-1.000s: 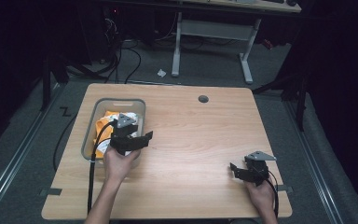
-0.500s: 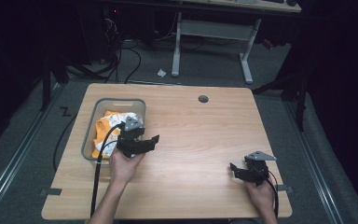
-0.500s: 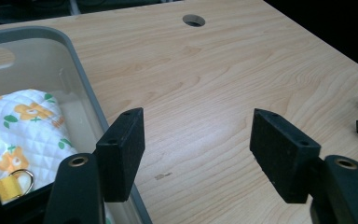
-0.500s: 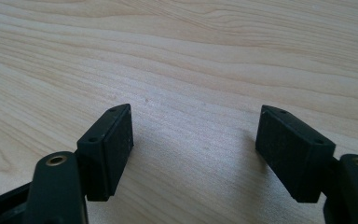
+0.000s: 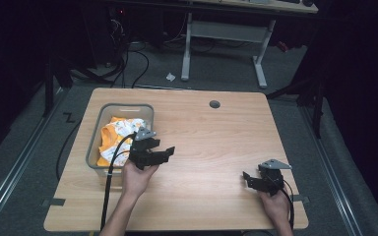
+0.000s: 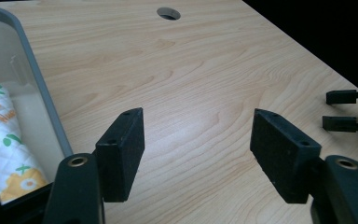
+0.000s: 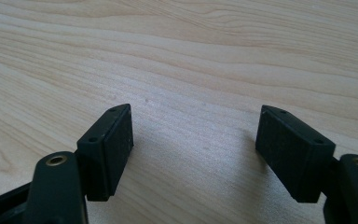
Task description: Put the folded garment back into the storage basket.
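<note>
**Quilted cloth lies in the bin; both grippers empty beside it**

A quilted cloth (image 5: 117, 138), white with orange and green print, is seen crumpled inside the grey plastic bin (image 5: 94, 150) at the left of the wooden table (image 5: 211, 142). It is bunched toward the middle of the bin, below the rim. In the left gripper view a fold of the cloth (image 6: 2, 149) is seen just inside the bin wall (image 6: 42, 98).

The left gripper (image 5: 165, 153) is held just beside the bin's right wall, pointing out over bare wood, apart from the cloth. Its jaws are set wide apart and nothing is held between them. The right gripper (image 5: 248, 179) is rested low near the table's front right corner, well apart from the bin; its jaws too are spread wide over bare table, with nothing gripped. A round cable hole (image 5: 214, 104) is set near the far edge.

The step in hand is judged to be the handling of the cloth in the bin. If the cloth is to be taken up, the left gripper should be turned back toward the bin and lowered over a raised fold, so that several layers are caught between the pads rather than a single slippery edge. The bin wall should be kept out of the jaws. The bin is likely to shift if the cloth drags, so a straight upward lift is advised.
</note>
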